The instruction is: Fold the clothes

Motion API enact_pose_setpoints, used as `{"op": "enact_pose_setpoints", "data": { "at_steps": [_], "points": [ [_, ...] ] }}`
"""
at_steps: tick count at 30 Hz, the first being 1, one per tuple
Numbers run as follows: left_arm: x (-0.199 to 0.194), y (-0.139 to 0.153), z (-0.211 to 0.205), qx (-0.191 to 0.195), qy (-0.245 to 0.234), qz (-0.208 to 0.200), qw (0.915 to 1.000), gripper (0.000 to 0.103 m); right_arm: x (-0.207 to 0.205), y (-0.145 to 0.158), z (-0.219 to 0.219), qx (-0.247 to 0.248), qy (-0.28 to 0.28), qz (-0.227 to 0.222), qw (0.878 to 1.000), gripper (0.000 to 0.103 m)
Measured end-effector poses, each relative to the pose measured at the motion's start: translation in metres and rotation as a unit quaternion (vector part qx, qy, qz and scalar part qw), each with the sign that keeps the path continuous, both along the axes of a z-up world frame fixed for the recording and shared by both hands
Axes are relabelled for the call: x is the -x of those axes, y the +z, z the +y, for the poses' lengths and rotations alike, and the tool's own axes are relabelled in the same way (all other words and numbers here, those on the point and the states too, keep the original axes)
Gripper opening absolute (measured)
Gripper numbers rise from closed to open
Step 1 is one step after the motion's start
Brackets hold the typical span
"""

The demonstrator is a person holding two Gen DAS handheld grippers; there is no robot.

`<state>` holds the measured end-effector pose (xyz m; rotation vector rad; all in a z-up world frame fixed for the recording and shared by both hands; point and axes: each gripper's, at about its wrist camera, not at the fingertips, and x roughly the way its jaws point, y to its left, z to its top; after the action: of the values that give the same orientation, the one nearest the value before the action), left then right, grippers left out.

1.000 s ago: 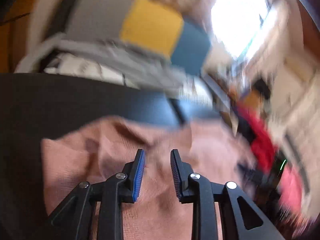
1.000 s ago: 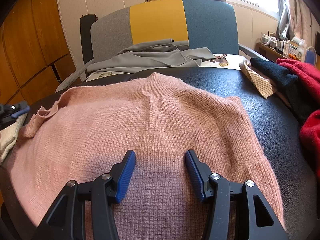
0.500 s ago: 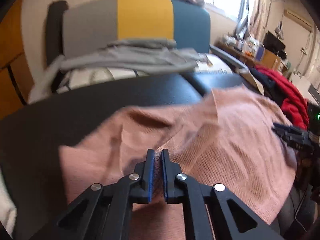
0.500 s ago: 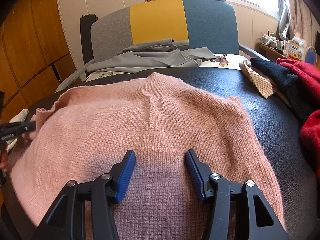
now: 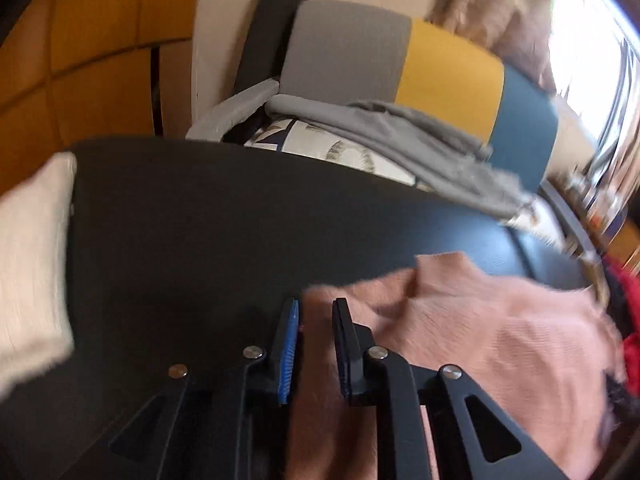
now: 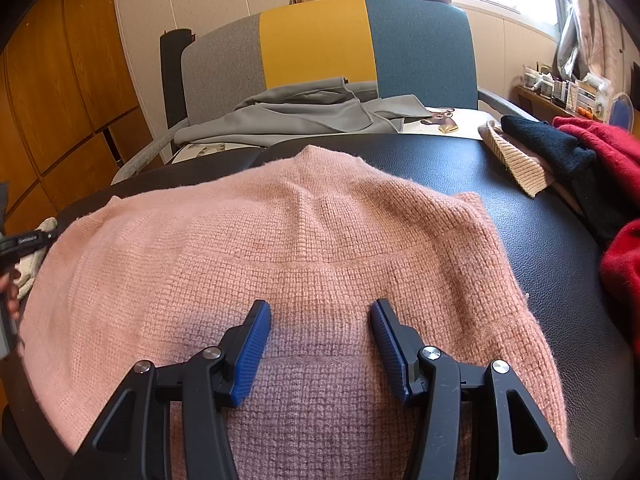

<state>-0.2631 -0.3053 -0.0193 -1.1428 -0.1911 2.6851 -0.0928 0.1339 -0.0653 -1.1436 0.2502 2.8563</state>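
Note:
A pink knitted sweater [image 6: 304, 240] lies spread flat on the black padded table [image 6: 540, 208]. My right gripper [image 6: 320, 320] stands open just over the sweater's near hem, with only flat knit between its blue pads. In the left wrist view the sweater [image 5: 500, 340] fills the lower right. My left gripper [image 5: 317, 308] is at the sweater's left edge, and its jaws are opening. A strip of pink fabric sits in the narrow gap between them, and the pads no longer pinch it. The left tool's black body [image 6: 24, 240] shows at the far left of the right wrist view.
A chair [image 6: 320, 40] with a grey, yellow and blue back stands behind the table, a grey garment [image 6: 300, 116] draped on its seat. Beige, black and red clothes [image 6: 580, 152] are piled at the table's right. A cream cloth [image 5: 32, 260] lies at the left edge.
My left gripper pinched shut on the sweater's left side, swung left and has parted its jaws. The sleeve that stuck out at the left now lies tucked in. The right gripper stayed still.

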Motion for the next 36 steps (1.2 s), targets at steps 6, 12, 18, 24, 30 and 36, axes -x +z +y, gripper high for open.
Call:
{"op": "enact_pose_setpoints", "data": {
  "at_steps": [6,12,18,24,30,36],
  "points": [
    [-0.044,0.006,0.068,0.034,-0.149,0.034,0.9877,0.020,0.000,0.000,-0.002,-0.004,0.000,-0.001,1.000,0.054],
    [-0.053,-0.024,0.051,0.078,-0.100,-0.011,0.9918,0.023,0.000,0.003,-0.002,0.001,-0.002,-0.004,1.000,0.054],
    [-0.105,-0.026,-0.010,0.028,-0.083,-0.004,0.9961,0.022,-0.024,0.015,0.006,0.009,-0.041,-0.013,0.999,0.054],
    [-0.123,-0.016,-0.041,-0.038,-0.057,0.019,0.9975,0.031,-0.061,0.033,0.013,0.092,-0.055,-0.016,0.994,0.056],
    [-0.110,-0.036,-0.016,0.031,-0.101,-0.042,0.9935,0.037,-0.076,0.042,0.005,-0.008,-0.053,-0.027,0.998,0.059],
    [-0.101,-0.042,-0.033,-0.034,-0.079,-0.065,0.9941,0.037,-0.101,0.041,0.064,0.052,-0.109,-0.032,0.992,0.060]
  ]
}}
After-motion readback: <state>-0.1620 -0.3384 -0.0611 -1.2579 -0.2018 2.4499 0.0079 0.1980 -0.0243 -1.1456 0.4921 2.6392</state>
